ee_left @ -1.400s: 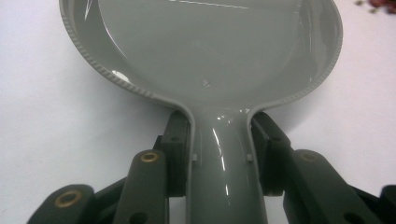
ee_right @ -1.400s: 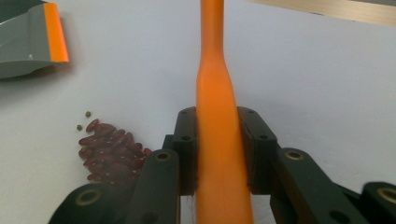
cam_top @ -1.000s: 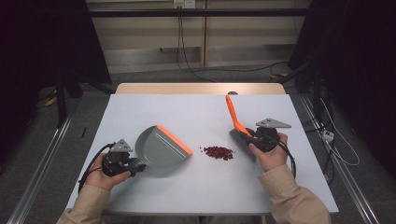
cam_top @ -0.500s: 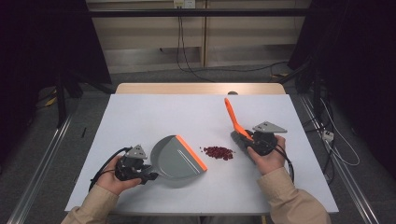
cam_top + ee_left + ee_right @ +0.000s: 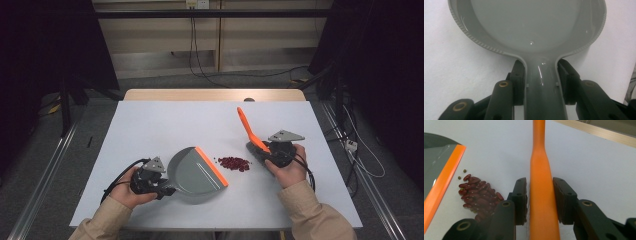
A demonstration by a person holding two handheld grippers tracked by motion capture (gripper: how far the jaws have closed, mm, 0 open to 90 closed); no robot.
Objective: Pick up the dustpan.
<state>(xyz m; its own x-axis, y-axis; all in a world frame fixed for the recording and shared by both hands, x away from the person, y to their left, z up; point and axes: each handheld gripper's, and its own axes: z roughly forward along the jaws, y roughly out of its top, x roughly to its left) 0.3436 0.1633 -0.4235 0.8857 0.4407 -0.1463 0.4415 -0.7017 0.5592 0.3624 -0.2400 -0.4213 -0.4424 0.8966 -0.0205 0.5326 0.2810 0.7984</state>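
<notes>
High view: I see the white table [image 5: 165, 120] with a grey dustpan [image 5: 192, 176] lying at front left, its orange lip [image 5: 212, 166] facing right toward a small pile of red beans [image 5: 234, 163]. Pile sits just beside the lip, not touching as far as I can tell, with a couple of stray bits between them. Left gripper [image 5: 162, 190] is in my left hand [image 5: 129, 189] at the pan's handle end. Left gripper view confirms it: both black jaws of the left gripper [image 5: 541, 82] are pressed against the sides of the grey dustpan handle [image 5: 541, 87], clamped on it, pan bowl [image 5: 529, 22] straight ahead and flat on the table. Right gripper [image 5: 264, 150] is in my right hand [image 5: 286, 170] just right of the beans, holding an orange brush handle [image 5: 247, 127] that angles up and away toward the far side of the table. Right gripper view: jaws of the right gripper [image 5: 540, 200] closed on the orange handle [image 5: 541, 195] from both sides, dark bristles just visible beside the left jaw. Beans [image 5: 477, 195] lie left of those jaws, a few small green bits [image 5: 462, 174] at the pile's far edge, orange lip [image 5: 444, 182] just beyond at the frame's left. Brush head itself is hidden behind the gripper; can't tell if it touches the table.
</notes>
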